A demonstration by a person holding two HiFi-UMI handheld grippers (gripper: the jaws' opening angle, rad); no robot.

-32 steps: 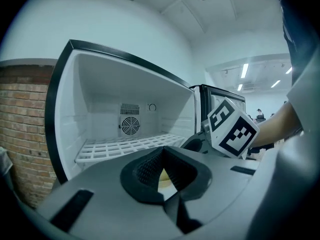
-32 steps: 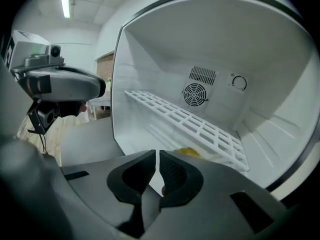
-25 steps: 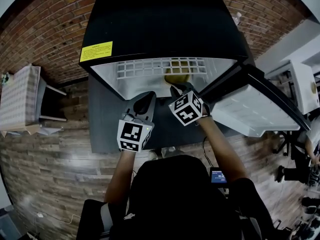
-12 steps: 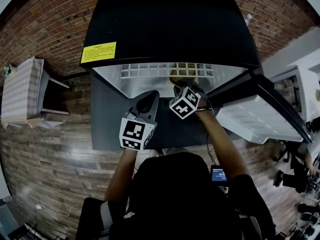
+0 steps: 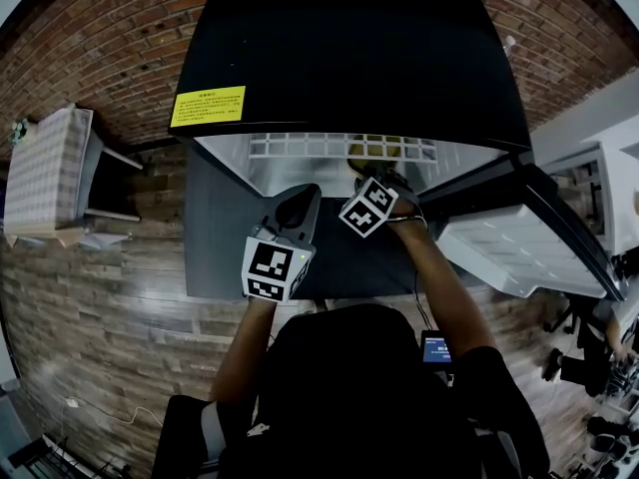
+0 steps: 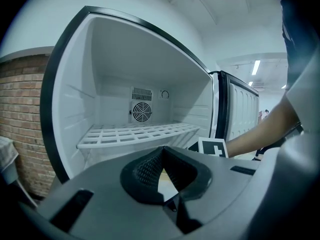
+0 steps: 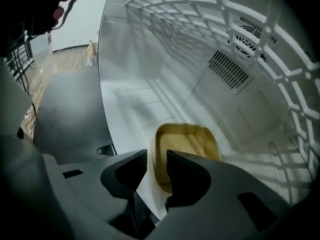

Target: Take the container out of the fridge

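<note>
The right hand-held gripper (image 7: 156, 170), inside the fridge (image 5: 349, 58), pinches with narrow jaws the near rim of the yellowish container (image 7: 190, 144), which lies straight ahead on the fridge floor, while the left hand-held gripper (image 6: 161, 153), closed and empty, hangs outside the fridge.

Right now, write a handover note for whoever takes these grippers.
Left gripper: shut, empty, held in front of the open fridge.
Right gripper: inside the fridge, below the shelf, jaws astride the near wall of the container. I cannot tell whether they are clamped.
Container: upright on the fridge floor.
Done: door open, right gripper at the container.
Left to do: confirm the grip, lift, draw the container out.
</note>
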